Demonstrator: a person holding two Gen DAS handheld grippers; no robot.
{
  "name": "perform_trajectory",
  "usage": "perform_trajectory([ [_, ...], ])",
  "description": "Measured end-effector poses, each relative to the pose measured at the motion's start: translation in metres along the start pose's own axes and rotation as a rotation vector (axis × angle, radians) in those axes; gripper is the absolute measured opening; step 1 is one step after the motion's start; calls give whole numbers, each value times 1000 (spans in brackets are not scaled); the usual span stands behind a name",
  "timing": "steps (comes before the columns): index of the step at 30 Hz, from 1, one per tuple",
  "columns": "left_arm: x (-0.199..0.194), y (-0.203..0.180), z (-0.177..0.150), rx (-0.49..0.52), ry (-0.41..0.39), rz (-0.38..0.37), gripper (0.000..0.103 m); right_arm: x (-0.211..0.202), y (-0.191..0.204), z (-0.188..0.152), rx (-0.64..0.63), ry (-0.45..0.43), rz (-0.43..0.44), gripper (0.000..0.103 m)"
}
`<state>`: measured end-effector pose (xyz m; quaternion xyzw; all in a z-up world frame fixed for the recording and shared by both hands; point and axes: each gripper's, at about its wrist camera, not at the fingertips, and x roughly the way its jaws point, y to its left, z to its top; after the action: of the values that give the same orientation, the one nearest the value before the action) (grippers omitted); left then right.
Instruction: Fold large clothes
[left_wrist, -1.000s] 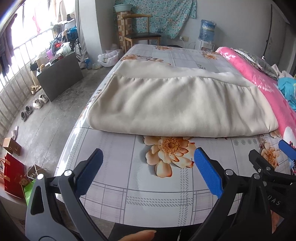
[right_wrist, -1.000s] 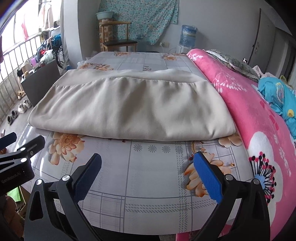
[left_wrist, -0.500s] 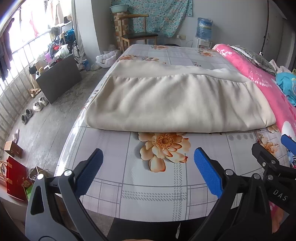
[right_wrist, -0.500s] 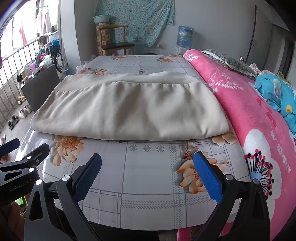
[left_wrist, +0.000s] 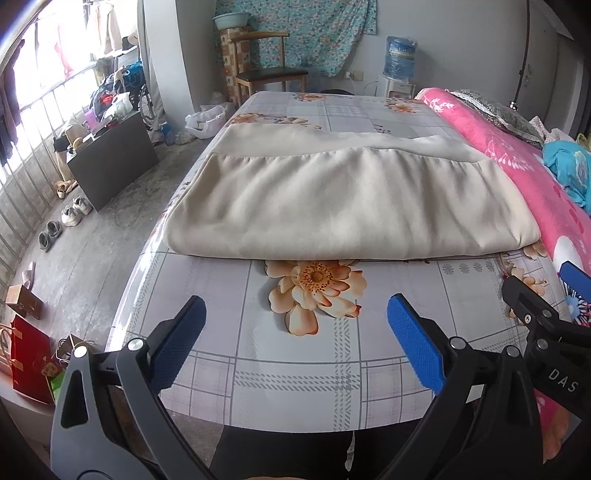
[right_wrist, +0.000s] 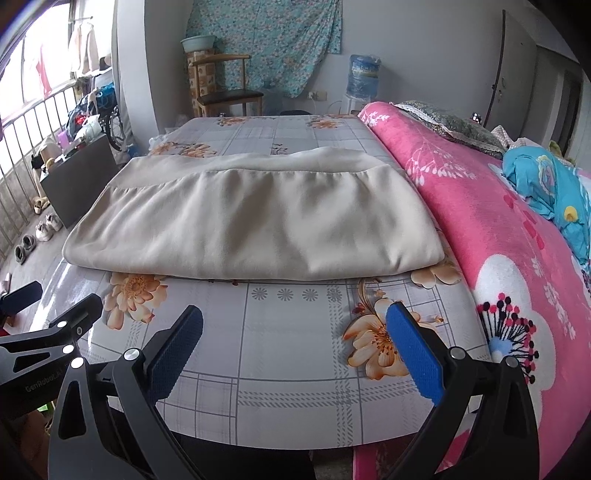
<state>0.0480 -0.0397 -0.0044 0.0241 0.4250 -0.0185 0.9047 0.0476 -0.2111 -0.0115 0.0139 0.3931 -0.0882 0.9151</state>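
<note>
A large beige garment (left_wrist: 347, 199) (right_wrist: 255, 229) lies folded flat across the middle of the bed, its folded edge facing me. My left gripper (left_wrist: 295, 332) hovers open above the near end of the floral sheet (left_wrist: 295, 362), well short of the cloth, with nothing between its blue pads. My right gripper (right_wrist: 295, 336) is likewise open and empty over the sheet (right_wrist: 288, 354), in front of the garment's right half. The right gripper (left_wrist: 546, 325) shows at the right edge of the left wrist view. At the left edge of the right wrist view is the left gripper (right_wrist: 40, 332).
A pink floral blanket (right_wrist: 509, 236) runs along the bed's right side with a blue bundle (right_wrist: 546, 192) on it. A chair (left_wrist: 266, 77) and water dispenser (left_wrist: 399, 70) stand past the bed's far end. A dark cabinet (left_wrist: 110, 155), shoes (left_wrist: 62, 218) and bags (left_wrist: 29, 354) are on the floor at left.
Both grippers have drawn back and risen a little from the garment, so more of the bare sheet shows in front of it. The folded garment has not moved.
</note>
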Motion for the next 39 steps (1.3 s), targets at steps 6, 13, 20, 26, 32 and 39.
perform_trajectory([
  [6,0,0,0,0,-1,1,95,-1,1,0,-2,0,3,97],
  [13,0,1,-1,-2,1,1,95,-1,3,0,-10,3,1,97],
  [20,0,1,-1,-3,3,0,95,1,2,0,-9,9,1,97],
  [26,-1,2,-1,-6,4,2,95,2,3,-1,-9,9,2,97],
  [32,1,4,1,-11,3,0,95,3,3,-1,-12,9,3,97],
  [39,0,6,2,-18,3,0,95,2,5,-2,-25,6,9,97],
])
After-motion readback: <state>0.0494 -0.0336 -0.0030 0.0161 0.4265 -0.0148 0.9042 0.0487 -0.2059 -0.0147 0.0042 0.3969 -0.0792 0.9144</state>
